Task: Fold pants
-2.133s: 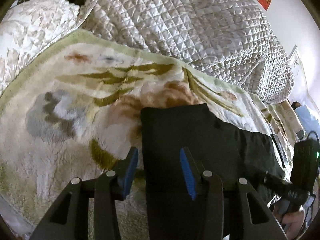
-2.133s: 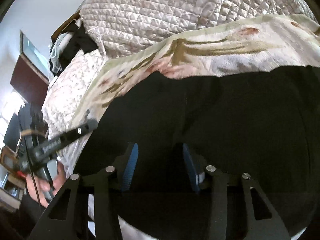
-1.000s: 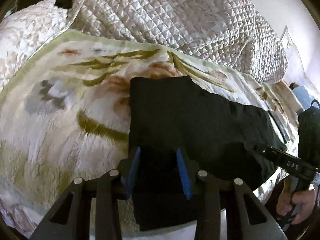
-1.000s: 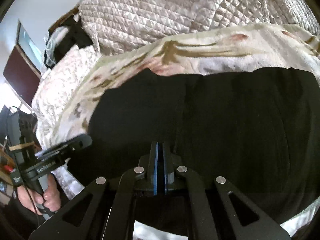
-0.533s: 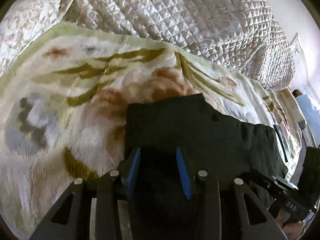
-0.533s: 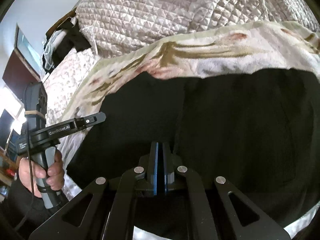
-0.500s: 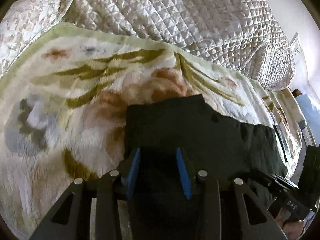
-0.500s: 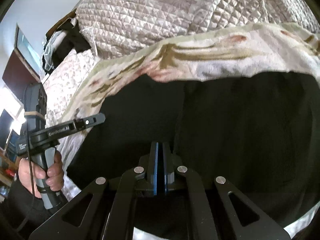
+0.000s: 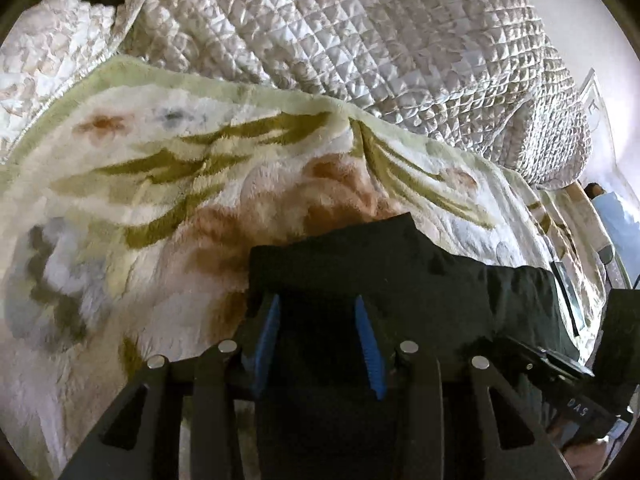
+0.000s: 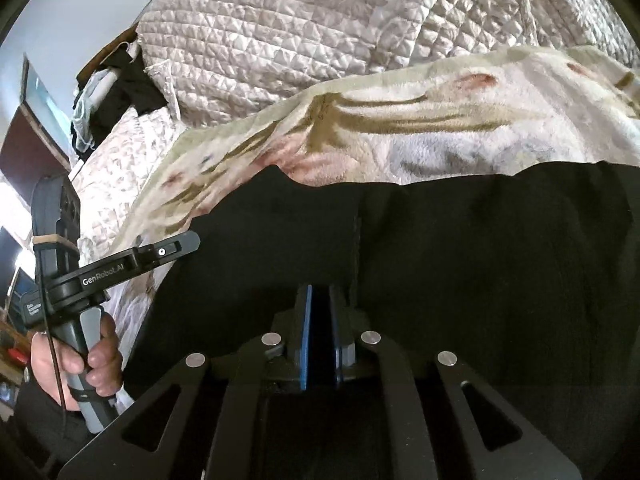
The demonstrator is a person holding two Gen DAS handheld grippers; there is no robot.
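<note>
Black pants (image 9: pixel 400 280), floral cream blanket (image 9: pixel 160 168)

The left gripper (image 9: pixel 318 334) points steeply down over the near end of the black pants (image 9: pixel 400 272), its blue pads set moderately apart with dark cloth between them. The right gripper (image 10: pixel 320 334) tilts down over the pants too; its jaws have just been opening to a narrow slit. A hand (image 10: pixel 76 356) grips the left gripper's handle beside the pants' edge

The right gripper (image 10: pixel 320 336), jaws just opening slightly, hangs over black pants (image 10: pixel 480 260) on a floral blanket (image 10: pixel 400 120).
</note>
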